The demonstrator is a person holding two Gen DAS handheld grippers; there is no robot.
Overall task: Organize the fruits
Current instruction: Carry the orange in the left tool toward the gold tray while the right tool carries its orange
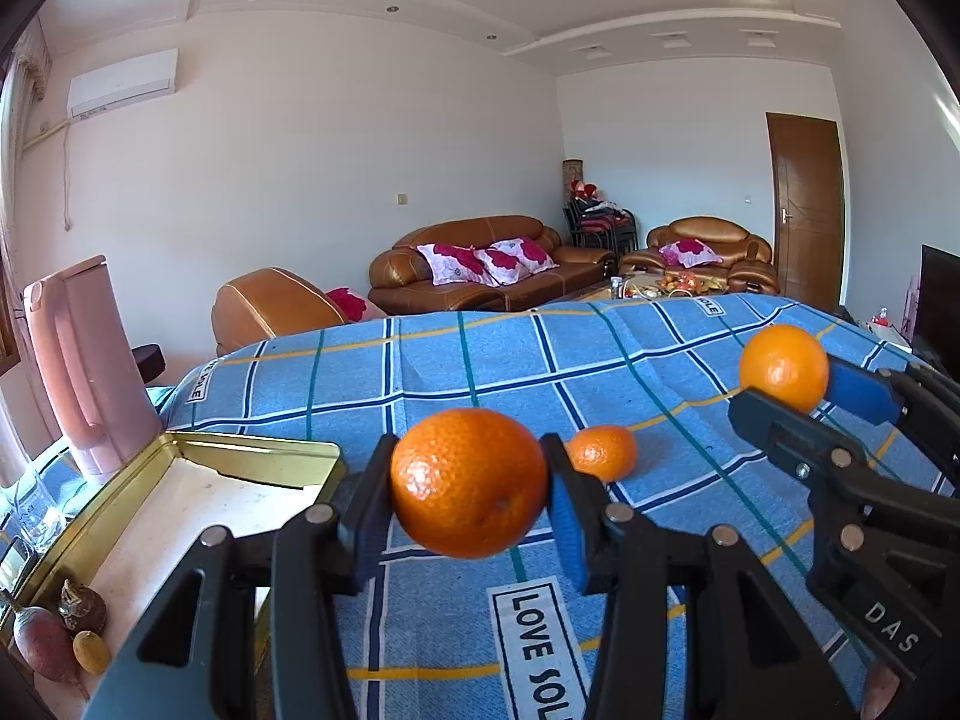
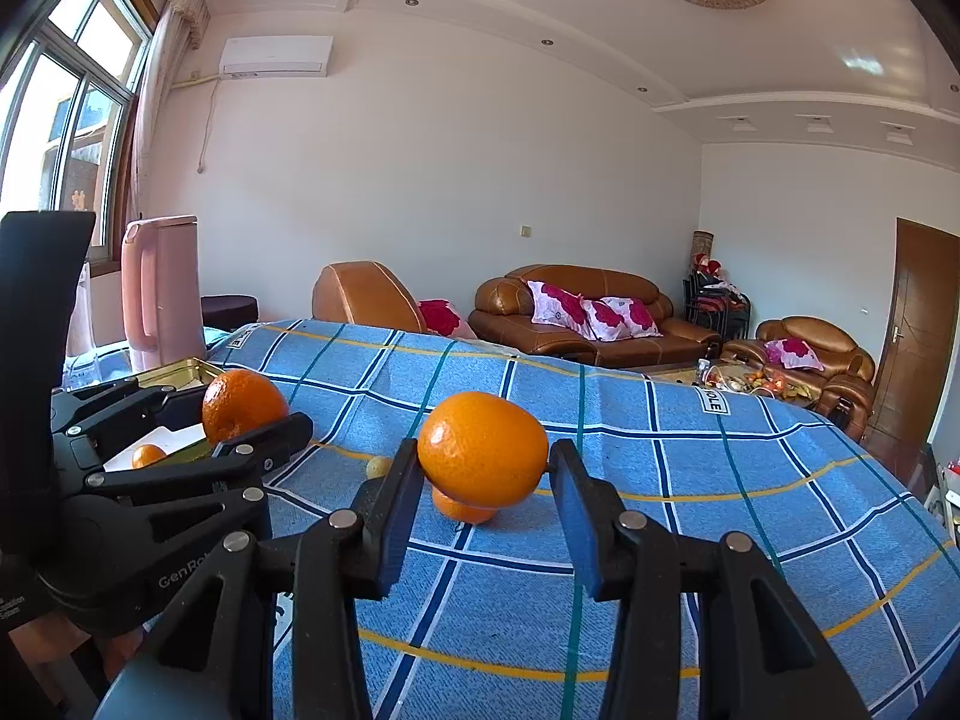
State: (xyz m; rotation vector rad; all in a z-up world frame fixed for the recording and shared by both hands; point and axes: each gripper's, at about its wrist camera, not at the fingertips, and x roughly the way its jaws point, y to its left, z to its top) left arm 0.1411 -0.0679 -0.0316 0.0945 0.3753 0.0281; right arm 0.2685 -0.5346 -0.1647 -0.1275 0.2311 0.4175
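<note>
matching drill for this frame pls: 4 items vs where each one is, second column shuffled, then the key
Items:
1. large orange
2. second orange
3. small orange
4. pink jug

Places:
A. lying loose on the blue checked cloth
B. standing behind the gold tin tray
C. clamped in the left gripper
D. clamped in the right gripper

Pairs: 1-C, 2-D, 3-A, 4-B
</note>
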